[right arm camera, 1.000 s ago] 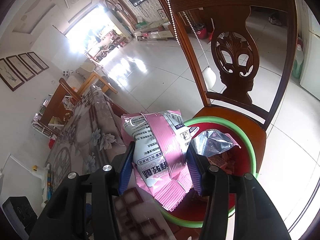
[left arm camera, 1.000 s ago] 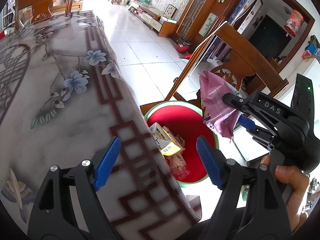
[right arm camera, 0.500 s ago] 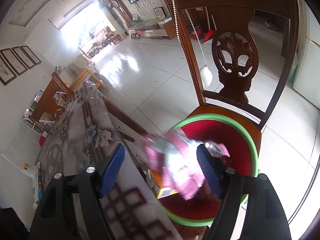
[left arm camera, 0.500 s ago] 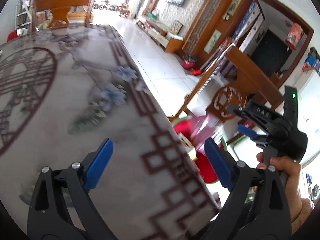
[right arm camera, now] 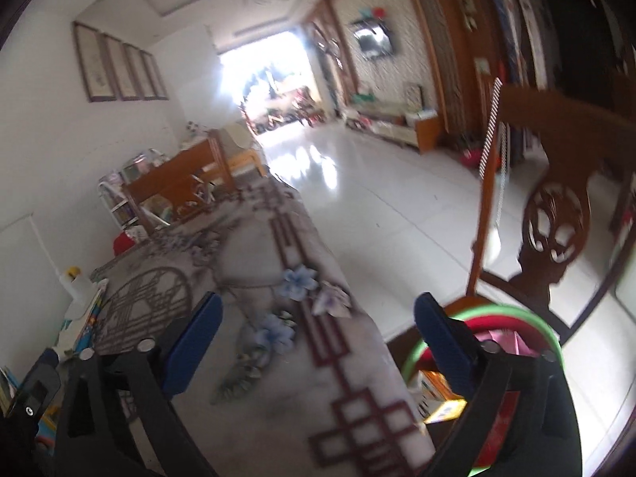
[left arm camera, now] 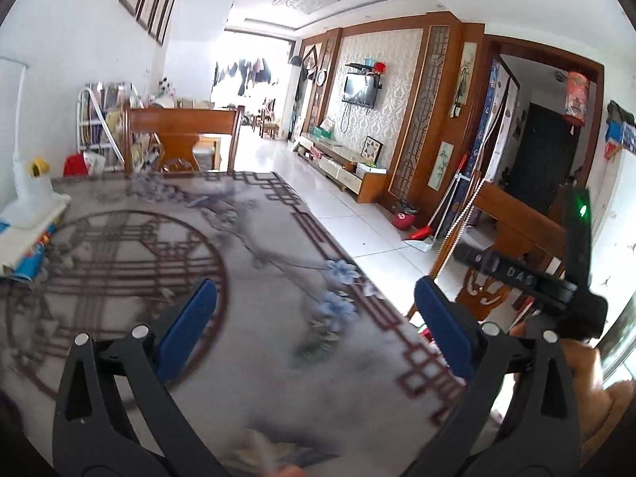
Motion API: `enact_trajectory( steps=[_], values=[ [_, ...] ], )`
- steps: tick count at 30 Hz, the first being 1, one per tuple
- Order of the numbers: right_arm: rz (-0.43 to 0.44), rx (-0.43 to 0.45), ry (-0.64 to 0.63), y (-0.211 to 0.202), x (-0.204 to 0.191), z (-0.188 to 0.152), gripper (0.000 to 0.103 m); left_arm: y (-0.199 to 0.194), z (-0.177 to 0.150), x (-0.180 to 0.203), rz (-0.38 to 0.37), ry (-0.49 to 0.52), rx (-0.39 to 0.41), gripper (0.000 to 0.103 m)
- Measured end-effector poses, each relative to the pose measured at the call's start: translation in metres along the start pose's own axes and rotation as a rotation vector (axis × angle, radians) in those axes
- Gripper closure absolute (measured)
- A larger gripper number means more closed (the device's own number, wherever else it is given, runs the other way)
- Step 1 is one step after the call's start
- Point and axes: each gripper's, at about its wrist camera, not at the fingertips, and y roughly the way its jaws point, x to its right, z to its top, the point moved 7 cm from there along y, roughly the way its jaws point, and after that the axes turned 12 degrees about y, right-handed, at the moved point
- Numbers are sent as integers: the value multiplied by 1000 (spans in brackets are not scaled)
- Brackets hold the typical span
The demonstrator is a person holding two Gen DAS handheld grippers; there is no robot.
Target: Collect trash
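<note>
My left gripper (left arm camera: 316, 326) is open and empty above the patterned table (left arm camera: 246, 262). My right gripper (right arm camera: 316, 334) is open and empty over the table's right edge; its black body also shows in the left wrist view (left arm camera: 556, 290). A red basin with a green rim (right arm camera: 516, 314) stands on a wooden chair's seat beside the table. A pink snack bag (right arm camera: 505, 340) and a yellow-white box (right arm camera: 441, 401) lie inside it. Something blurred and pale (left arm camera: 270, 453) lies on the table near the camera.
A wooden chair (right arm camera: 556, 214) with a bead string holds the basin. A white bottle with a yellow cap (left arm camera: 30, 183) and books (left arm camera: 28, 238) stand at the table's far left. Another chair (left arm camera: 179, 135) stands at the far end. White tiled floor (right arm camera: 377, 183) lies to the right.
My right gripper opened and let the pink bag drop into the basin, then swung up and left. My left gripper swung left from the basin to over the table.
</note>
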Motion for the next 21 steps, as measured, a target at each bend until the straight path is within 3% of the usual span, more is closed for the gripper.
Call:
enact_trajectory(
  steps=[8, 16, 21],
  values=[
    [75, 55, -100, -4, -53, -12, 7, -15, -6, -28, 19, -83, 22, 5],
    [85, 271, -167, -35, -76, -11, 7, -30, -11, -59, 141, -114, 20, 5],
    [65, 249, -222, -30, -84, -20, 7, -40, -11, -70, 212, -106, 56, 5]
  ],
)
